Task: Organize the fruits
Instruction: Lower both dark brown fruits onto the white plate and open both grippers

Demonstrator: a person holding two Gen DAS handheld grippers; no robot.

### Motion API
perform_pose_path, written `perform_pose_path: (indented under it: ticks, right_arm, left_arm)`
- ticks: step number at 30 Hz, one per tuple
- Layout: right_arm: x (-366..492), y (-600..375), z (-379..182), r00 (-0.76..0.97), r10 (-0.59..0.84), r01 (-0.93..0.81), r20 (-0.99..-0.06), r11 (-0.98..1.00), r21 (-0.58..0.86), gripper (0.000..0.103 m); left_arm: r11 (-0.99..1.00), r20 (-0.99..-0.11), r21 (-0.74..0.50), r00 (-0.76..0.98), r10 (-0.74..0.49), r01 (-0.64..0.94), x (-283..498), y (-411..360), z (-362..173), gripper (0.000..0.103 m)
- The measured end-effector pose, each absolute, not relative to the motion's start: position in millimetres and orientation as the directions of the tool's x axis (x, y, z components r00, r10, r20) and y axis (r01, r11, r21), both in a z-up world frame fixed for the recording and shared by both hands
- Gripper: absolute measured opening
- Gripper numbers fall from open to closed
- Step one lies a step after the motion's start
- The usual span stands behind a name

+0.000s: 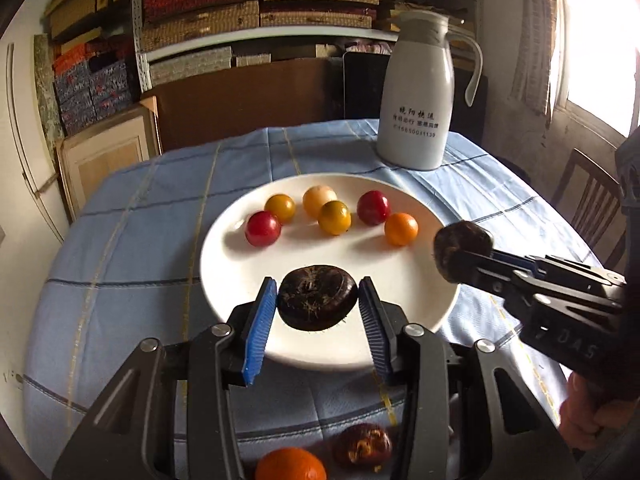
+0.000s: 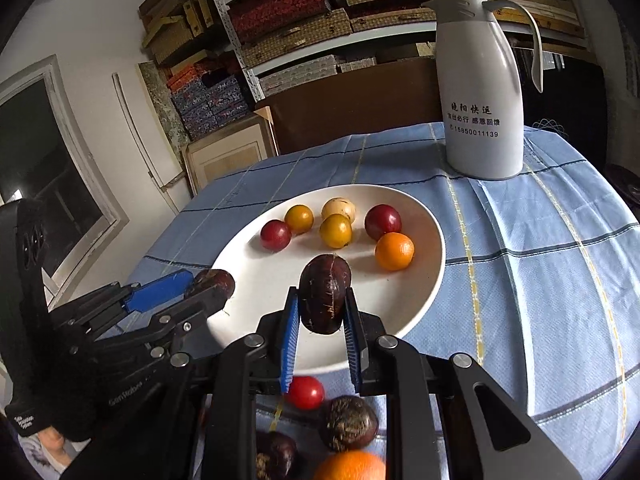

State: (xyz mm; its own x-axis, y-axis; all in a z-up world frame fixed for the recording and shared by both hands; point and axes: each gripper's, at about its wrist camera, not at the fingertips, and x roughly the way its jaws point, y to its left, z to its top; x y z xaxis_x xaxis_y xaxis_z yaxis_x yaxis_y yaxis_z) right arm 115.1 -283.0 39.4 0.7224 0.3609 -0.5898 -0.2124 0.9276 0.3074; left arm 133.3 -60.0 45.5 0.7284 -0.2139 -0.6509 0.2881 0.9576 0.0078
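A white plate (image 1: 224, 256) on the blue checked cloth holds several small red, yellow and orange fruits. My left gripper (image 1: 318, 294) holds a dark water chestnut (image 1: 316, 296) between its blue pads, just over the plate's near part; it also shows in the right wrist view (image 2: 212, 284). My right gripper (image 2: 322, 304) is shut on a second dark chestnut (image 2: 326, 292) above the plate's (image 2: 424, 280) near edge; in the left wrist view this chestnut (image 1: 460, 244) is at the plate's right rim.
A white thermos jug (image 1: 418, 92) stands at the table's far right. Near me on the cloth lie an orange (image 2: 352, 466), a red tomato (image 2: 306, 392) and two dark chestnuts (image 2: 348, 422). A wooden chair (image 1: 588, 196) stands on the right.
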Motion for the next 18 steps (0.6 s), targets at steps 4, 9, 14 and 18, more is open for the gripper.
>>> perform_pose_path:
  ticks: [4, 9, 14, 18]
  right_arm:
    - [125.7, -290.8, 23.6, 0.71, 0.347, -0.178, -0.612, 0.93, 0.322, 0.034]
    - [111.1, -304.0, 34.1, 0.744, 0.366, -0.189, -0.559, 0.918, 0.349, 0.035]
    - [102.9, -305.1, 30.5, 0.728, 0.377, -0.205, -0.573, 0.917, 0.343, 0.035]
    - [96.3, -294.3, 26.0, 0.693, 0.398, -0.257, -0.601, 0.916, 0.309, 0.035]
  left_arm:
    - [0.963, -0.687, 0.018, 0.703, -0.183, 0.268, 146.6, -54.8, 20.9, 0.044]
    - [0.972, -0.673, -0.025, 0.715, -0.189, 0.234, 142.0, -41.3, 24.4, 0.055]
    - [0.982, -0.644, -0.036, 0.747, -0.165, 0.186, 126.3, -27.8, 31.6, 0.071]
    - [0.995, -0.606, -0.021, 0.79, -0.094, 0.102, 107.8, -10.2, 39.5, 0.089]
